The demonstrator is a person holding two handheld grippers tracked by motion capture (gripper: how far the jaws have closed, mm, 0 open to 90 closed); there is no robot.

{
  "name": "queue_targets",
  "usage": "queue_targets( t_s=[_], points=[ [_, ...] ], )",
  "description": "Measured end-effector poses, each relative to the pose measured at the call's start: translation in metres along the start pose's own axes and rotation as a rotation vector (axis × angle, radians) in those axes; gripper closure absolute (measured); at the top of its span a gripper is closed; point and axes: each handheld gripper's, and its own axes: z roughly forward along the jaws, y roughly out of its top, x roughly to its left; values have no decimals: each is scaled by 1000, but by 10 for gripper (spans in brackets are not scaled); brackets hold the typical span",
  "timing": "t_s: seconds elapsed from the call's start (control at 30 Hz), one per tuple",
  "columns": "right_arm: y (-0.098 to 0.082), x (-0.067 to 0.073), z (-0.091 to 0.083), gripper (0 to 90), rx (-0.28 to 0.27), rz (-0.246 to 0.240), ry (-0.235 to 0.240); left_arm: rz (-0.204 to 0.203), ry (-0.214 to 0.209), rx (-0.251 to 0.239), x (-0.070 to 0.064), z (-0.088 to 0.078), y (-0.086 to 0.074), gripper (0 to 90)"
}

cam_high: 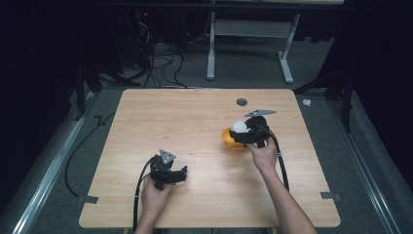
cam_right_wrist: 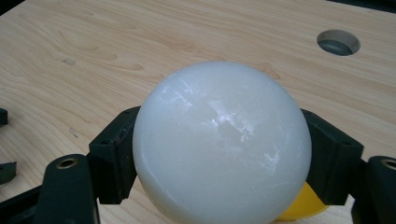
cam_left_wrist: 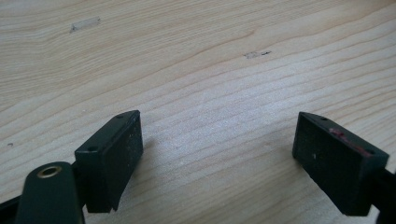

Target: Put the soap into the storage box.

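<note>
A white ball (cam_right_wrist: pixel 222 144) sits between the two black jaws of my right gripper (cam_right_wrist: pixel 224 149), which is shut on it. Under the ball a yellow bowl (cam_right_wrist: pixel 301 205) peeks out at the lower right. From the high view the ball (cam_high: pixel 238 126) hangs just over the yellow bowl (cam_high: pixel 227 138) right of the table's middle, with the right gripper (cam_high: pixel 242 130) pointing left. My left gripper (cam_high: pixel 184 170) rests low over the bare wood near the front left, held in a hand. Its jaws stand wide apart in the left gripper view, left gripper (cam_left_wrist: pixel 217 154) open with nothing between them.
The wooden table (cam_high: pixel 185 117) has a round cable hole (cam_high: pixel 241 102) at the back, also the hole (cam_right_wrist: pixel 338 42) in the right gripper view. Tape marks sit at the front corners (cam_high: pixel 87 199). Cables and a white table frame (cam_high: pixel 251 34) lie on the floor behind.
</note>
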Motion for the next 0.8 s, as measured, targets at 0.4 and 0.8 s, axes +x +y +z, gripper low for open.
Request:
queue_targets(
  t_s=[0.4, 0.8],
  points=[
    [-4, -9, 22, 245, 62, 29, -48, 0, 0, 0, 0, 0, 0, 165],
    [-7, -13, 37, 244, 99, 52, -76, 0, 0, 0, 0, 0, 0, 165]
  ],
)
